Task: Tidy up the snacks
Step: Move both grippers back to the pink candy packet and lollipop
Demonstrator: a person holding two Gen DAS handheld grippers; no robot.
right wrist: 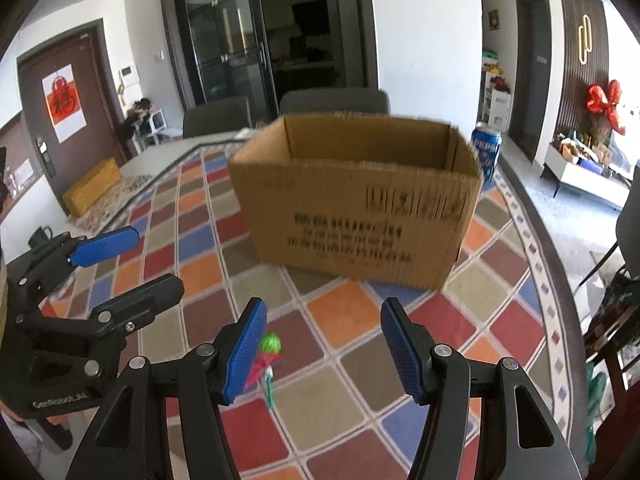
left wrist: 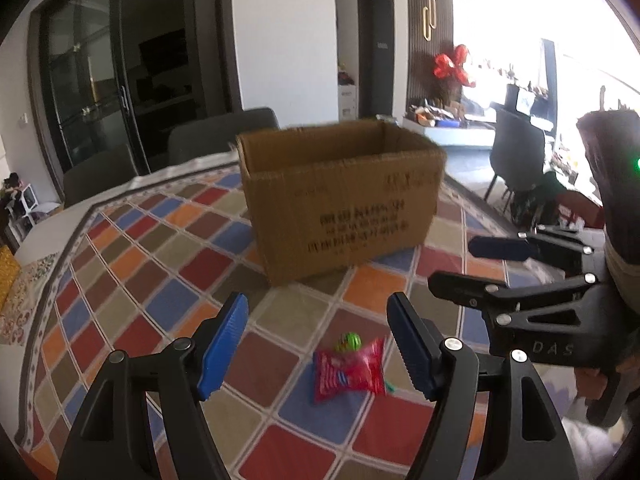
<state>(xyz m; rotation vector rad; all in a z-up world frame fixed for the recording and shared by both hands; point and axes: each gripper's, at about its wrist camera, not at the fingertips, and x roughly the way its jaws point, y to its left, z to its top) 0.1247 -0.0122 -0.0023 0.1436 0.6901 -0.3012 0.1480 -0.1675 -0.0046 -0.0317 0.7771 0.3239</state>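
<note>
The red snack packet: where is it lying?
The red snack packet lies on the checked tablecloth, between the open left gripper and the cardboard box.

- White walls (right wrist: 420,20) enclose the room.
- A dark glass-door cabinet (right wrist: 224,40) stands against the far wall.
- A brown door (right wrist: 60,112) carries a red paper decoration (right wrist: 63,101).
- Grey chairs (right wrist: 334,102) are tucked behind the worktop (right wrist: 508,320), which is covered by a multicoloured diamond-patterned cloth.
- A dark slatted wall panel (right wrist: 580,64) has a red balloon bow (right wrist: 606,104) in front of it.
- Bright daylight (left wrist: 540,8) floods in at the right.
</note>
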